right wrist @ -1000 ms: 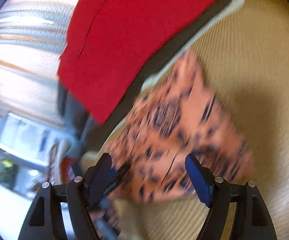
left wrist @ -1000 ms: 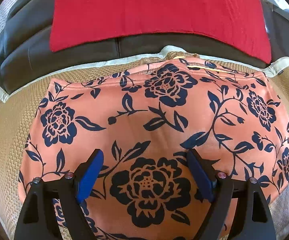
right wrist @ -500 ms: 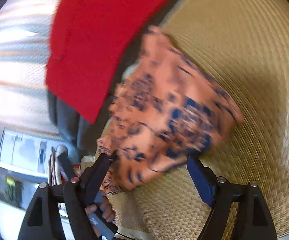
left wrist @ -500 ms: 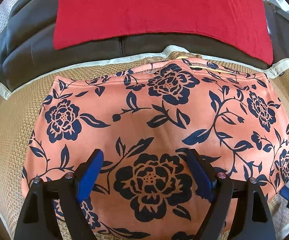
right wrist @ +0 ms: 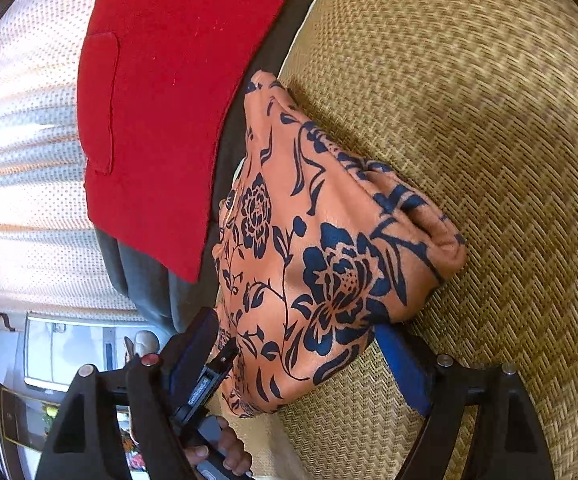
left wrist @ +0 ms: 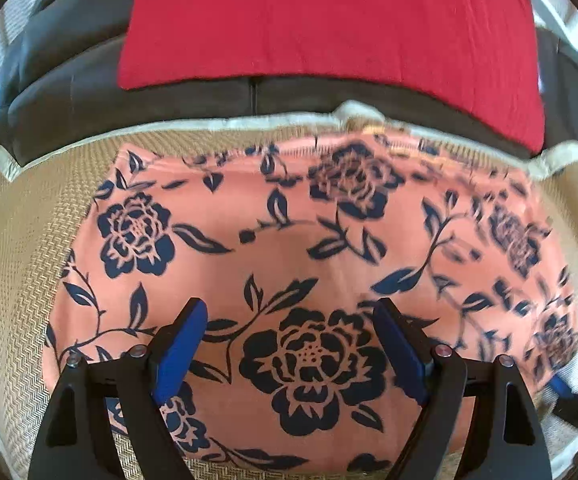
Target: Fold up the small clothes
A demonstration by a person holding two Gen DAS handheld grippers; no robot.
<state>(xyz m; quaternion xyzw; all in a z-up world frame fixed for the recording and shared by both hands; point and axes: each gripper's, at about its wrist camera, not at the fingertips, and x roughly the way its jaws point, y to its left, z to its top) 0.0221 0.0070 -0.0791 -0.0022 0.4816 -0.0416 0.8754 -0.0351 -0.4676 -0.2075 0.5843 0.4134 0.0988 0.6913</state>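
Note:
A small salmon-orange garment with a dark blue flower print (left wrist: pixel 309 248) lies folded on a woven straw mat (left wrist: pixel 29 240). My left gripper (left wrist: pixel 289 344) is open just above the garment's near part, with nothing between its blue pads. In the right wrist view the garment (right wrist: pixel 321 264) shows from its side, its folded end bulging to the right. My right gripper (right wrist: pixel 301 356) is open with the garment's near edge between the fingers, the right pad (right wrist: pixel 401 364) beside the cloth. The left gripper's body and the hand on it show in the right wrist view (right wrist: pixel 209 412).
A red cloth (left wrist: pixel 329 24) hangs over the dark grey sofa back (left wrist: pixel 69 92) behind the mat. The mat's pale border (left wrist: pixel 249 124) runs along the far edge. In the right wrist view the mat (right wrist: pixel 489 120) spreads to the right and a light curtain (right wrist: pixel 21 160) hangs at the left.
My right gripper has swung around and come down to the garment's end, so the cloth now lies between its fingers. The left gripper has hardly moved.

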